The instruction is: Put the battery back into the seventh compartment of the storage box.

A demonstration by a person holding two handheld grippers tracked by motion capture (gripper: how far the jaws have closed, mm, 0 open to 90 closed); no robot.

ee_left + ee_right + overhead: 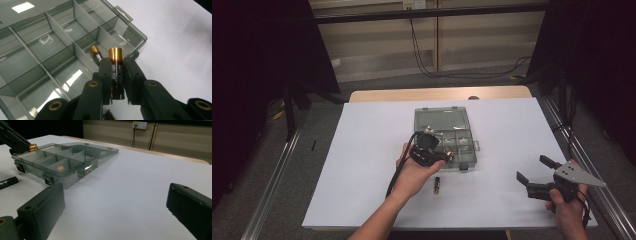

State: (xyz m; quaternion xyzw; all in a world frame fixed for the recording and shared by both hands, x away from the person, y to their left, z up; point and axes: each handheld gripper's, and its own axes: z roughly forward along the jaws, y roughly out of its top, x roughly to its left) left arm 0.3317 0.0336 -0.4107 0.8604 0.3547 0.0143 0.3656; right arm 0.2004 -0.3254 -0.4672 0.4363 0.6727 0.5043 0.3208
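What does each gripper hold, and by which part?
The left gripper clamps a battery by the black middle of its body, copper end sticking out over the compartment box. The right gripper holds nothing; its fingers stand apart.

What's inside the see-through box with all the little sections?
One battery lies in a compartment of the box near its edge. The other compartments in sight look empty; the left gripper and its held battery cover part.

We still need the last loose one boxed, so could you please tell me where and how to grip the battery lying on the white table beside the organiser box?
Grip the loose battery across its round middle, coming straight down from above. It lies flat on the white table, apart from the organiser box, so its long sides look free for the jaws.
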